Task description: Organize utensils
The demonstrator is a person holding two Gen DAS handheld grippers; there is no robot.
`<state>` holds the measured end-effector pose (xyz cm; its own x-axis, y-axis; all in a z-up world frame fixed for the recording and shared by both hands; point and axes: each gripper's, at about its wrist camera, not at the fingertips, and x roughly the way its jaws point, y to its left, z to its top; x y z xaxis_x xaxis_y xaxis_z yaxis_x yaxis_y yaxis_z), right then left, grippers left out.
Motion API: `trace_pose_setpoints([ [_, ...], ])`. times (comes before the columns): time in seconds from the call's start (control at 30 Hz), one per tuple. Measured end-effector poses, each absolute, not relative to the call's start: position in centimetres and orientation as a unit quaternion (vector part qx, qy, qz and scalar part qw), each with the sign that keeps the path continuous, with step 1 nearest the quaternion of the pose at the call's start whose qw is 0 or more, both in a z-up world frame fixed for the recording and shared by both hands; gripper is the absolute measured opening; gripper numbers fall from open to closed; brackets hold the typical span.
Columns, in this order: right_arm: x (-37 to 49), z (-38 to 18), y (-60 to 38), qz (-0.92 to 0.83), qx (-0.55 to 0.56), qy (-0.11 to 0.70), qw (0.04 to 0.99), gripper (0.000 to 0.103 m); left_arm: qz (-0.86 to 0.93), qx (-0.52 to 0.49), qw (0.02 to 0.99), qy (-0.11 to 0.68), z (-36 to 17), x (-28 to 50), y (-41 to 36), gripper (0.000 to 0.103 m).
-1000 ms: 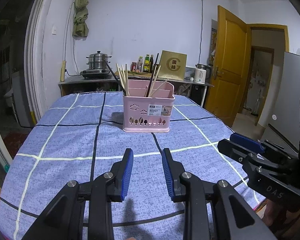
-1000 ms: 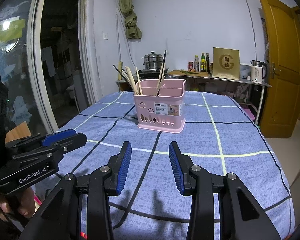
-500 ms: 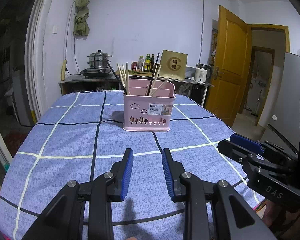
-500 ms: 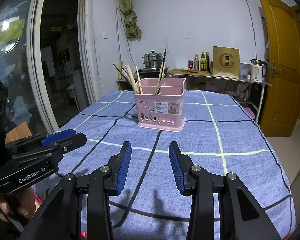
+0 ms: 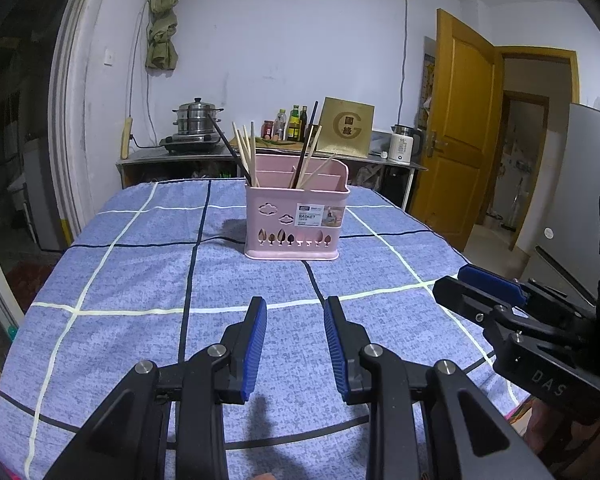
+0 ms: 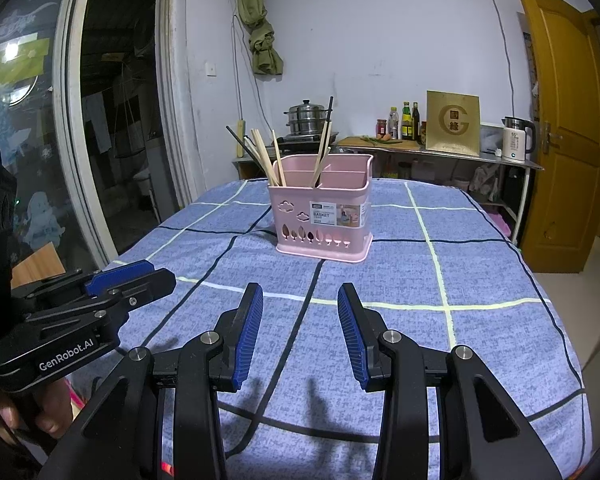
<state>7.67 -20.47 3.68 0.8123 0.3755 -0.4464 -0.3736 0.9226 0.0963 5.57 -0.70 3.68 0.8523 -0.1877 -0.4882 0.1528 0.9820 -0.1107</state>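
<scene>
The jaws of both grippers are standing apart with nothing between them: the left gripper [image 5: 295, 344] is showing a moderate gap between its blue pads, and the right gripper [image 6: 300, 334] is gaping a little wider, each one hovering low over the near part of the counter [image 5: 132, 288] and tilting slightly downward. The two are sitting side by side, near each other but not touching. The counter is wearing a blue cloth crossed by white and dark lines. Farther back, well apart from both grippers and roughly in the middle of the cloth, a pink utensil basket [image 5: 296, 226] is standing upright, its front pierced with cloud and tree cutouts and carrying a printed label. Chopsticks [image 5: 247, 151] are already leaning out of it, a pale wooden bunch with one dark stick in the left compartment, and a few more, pale and dark, crossing in a section just right of that. Fingers [image 6: 32, 416] of a hand are curling around the handle under the left gripper, at the lower left edge of the right wrist view.
</scene>
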Motion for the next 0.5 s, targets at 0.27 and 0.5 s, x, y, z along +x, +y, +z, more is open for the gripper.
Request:
trace_pose_setpoints([
  [0.27,7.67,3.72,-20.45,0.197,0.002,0.235,0.952,0.04,-0.088,-0.033,0.962,0.258,3.64,5.68,-0.62,0.029],
  [0.5,7.66,3.71,-20.45,0.197,0.002,0.235,0.952,0.04,-0.086,-0.037,0.961,0.259,3.69,5.7,-0.61,0.029],
])
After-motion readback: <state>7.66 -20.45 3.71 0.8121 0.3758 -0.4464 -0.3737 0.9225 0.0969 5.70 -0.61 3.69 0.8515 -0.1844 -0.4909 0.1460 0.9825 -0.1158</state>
